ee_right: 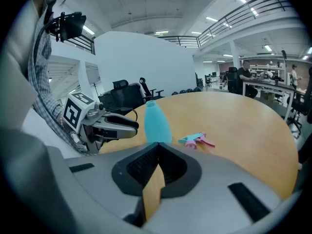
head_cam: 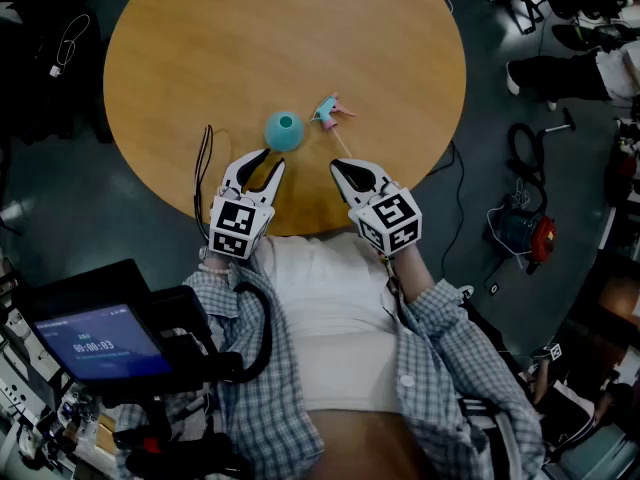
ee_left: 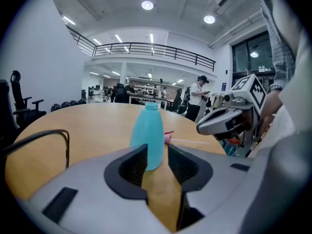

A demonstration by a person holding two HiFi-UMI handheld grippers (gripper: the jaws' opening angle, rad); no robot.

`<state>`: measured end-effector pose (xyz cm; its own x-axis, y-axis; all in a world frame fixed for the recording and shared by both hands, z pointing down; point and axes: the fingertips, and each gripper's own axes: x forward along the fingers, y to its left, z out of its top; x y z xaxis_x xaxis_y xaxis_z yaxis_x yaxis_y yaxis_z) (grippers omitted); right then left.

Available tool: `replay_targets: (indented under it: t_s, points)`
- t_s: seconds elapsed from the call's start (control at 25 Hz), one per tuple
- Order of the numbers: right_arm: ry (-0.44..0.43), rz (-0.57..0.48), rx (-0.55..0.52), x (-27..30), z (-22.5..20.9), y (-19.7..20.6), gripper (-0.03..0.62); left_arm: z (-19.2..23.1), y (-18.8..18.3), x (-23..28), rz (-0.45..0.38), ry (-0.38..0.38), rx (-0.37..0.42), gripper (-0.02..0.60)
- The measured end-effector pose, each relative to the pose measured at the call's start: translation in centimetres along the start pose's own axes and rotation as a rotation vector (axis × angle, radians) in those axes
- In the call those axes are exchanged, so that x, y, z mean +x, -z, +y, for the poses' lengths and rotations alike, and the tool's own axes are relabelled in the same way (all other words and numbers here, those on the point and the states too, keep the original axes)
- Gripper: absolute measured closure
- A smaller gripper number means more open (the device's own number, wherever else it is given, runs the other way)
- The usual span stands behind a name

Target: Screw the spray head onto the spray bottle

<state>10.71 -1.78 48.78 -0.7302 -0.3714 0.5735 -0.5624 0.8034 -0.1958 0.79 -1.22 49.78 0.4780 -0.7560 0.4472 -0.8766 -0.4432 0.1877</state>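
**Table** (head_cam: 200, 58): round, wood top. It carries both task items near its near edge.

**Left gripper** (head_cam: 274, 158): jaws a little apart with nothing between them, aimed at the bottle and stopping just short of it. Judgement: widen the jaws, then clamp low on the broad body so the bottle stays upright and cannot spin.

**Right gripper** (head_cam: 336, 166): jaws closed together, empty, near the spray head but apart from it. Judgement: it must open before it can take the head by its collar.

**Spray bottle** (head_cam: 284, 131): teal, upright, neck open and uncapped.

**Spray head** (head_cam: 328, 111): pink and teal, lying on its side just right of the bottle.

**Dip tube** (head_cam: 343, 146): thin and pale, running from the head toward the person. Judgement: feed it into the neck first.

**Not made out:** the neck threads, the tube's far end, and the table edge under the grippers.
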Motion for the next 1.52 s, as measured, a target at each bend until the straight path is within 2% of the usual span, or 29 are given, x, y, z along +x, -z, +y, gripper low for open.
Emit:
replay_targets:
  t_s: [0.16, 0.24, 0.28, 0.48, 0.6, 0.84, 1.0, 1.04, 1.16, 1.32, 1.52]
  points:
    - [-0.002, 0.004, -0.003, -0.1, 0.2, -0.1, 0.6, 0.7, 0.4, 0.1, 0.0, -0.01, 0.016, 0.345]
    - [-0.012, 0.019, -0.012, -0.3, 0.4, 0.0, 0.6, 0.8, 0.7, 0.1, -0.008, -0.016, 0.018, 0.331]
    - [-0.011, 0.024, -0.015, -0.5, 0.4, 0.0, 0.6, 1.0, 0.8, 0.2, -0.012, -0.021, 0.024, 0.305]
    - [0.012, 0.018, -0.012, -1.7, 0.2, -0.4, 0.6, 1.3, 0.8, 1.3, 0.011, -0.037, 0.138, 0.185]
    - [0.019, 0.027, -0.006, -2.2, 0.4, -0.1, 0.6, 1.0, 0.8, 2.3, 0.026, -0.02, 0.156, 0.148]
    - [0.028, 0.042, 0.012, -3.1, 1.1, 0.3, 0.6, 0.3, 0.9, 4.2, 0.029, -0.009, 0.162, 0.137]
    - [0.03, 0.051, 0.023, -3.5, 1.1, 0.6, 0.6, -0.3, 0.2, 4.7, 0.033, -0.005, 0.219, 0.142]
    - [0.029, 0.053, 0.023, -3.5, 1.2, 0.7, 0.6, -0.3, 0.2, 4.7, 0.036, 0.0, 0.232, 0.163]
    - [0.029, 0.055, 0.013, -3.2, 1.2, 0.6, 0.6, -0.3, 0.5, 4.5, 0.039, 0.01, 0.24, 0.164]
    - [0.058, 0.089, -0.022, -2.8, -0.4, 0.2, 0.6, -0.5, 0.6, 4.8, 0.043, 0.005, 0.238, 0.166]
    - [0.097, 0.185, -0.035, -1.0, -4.3, -1.5, 0.599, -0.9, 0.5, 5.3, 0.053, -0.001, 0.242, 0.166]
